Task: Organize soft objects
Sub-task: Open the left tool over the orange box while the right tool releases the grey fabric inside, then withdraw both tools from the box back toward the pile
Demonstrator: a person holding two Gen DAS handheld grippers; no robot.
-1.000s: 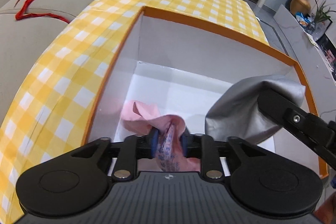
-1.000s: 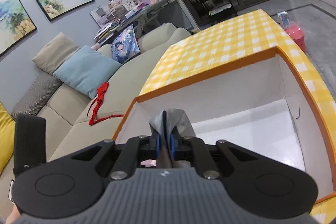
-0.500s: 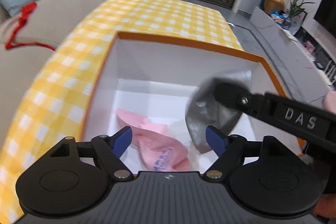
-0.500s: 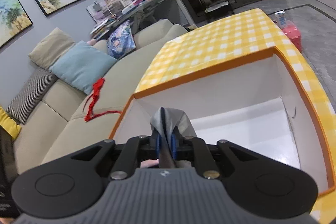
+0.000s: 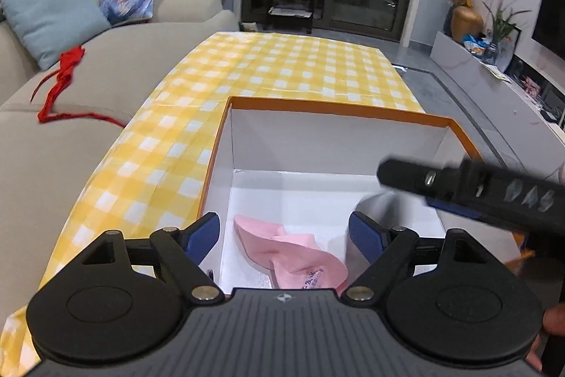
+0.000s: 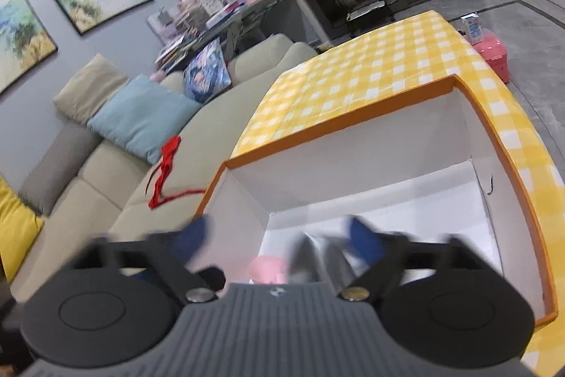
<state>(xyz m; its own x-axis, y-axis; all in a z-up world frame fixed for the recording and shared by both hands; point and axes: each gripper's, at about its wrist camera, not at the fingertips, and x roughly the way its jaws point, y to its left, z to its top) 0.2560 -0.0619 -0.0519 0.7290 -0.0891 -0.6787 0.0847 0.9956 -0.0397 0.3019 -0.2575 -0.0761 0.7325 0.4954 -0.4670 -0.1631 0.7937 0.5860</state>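
Note:
An orange-rimmed white box (image 5: 339, 110) stands on the yellow checked table (image 5: 282, 66); it also shows in the right wrist view (image 6: 353, 126). A pink cloth (image 5: 293, 253) lies on the box floor, also seen in the right wrist view (image 6: 268, 267). A grey cloth (image 6: 317, 257) lies beside it, blurred in the left wrist view (image 5: 374, 204). My left gripper (image 5: 282, 235) is open above the pink cloth. My right gripper (image 6: 275, 239) is open above the grey cloth; its body (image 5: 476, 193) crosses the left wrist view.
A beige sofa (image 5: 88, 94) runs along the table's left side, with a red cloth (image 5: 63, 76) and cushions (image 5: 49, 13) on it. A pink container (image 6: 494, 59) sits on the floor past the table's far end.
My left gripper opened, dropped the pink cloth into the box and drew back and up. My right gripper just opened and let the grey cloth fall into the box.

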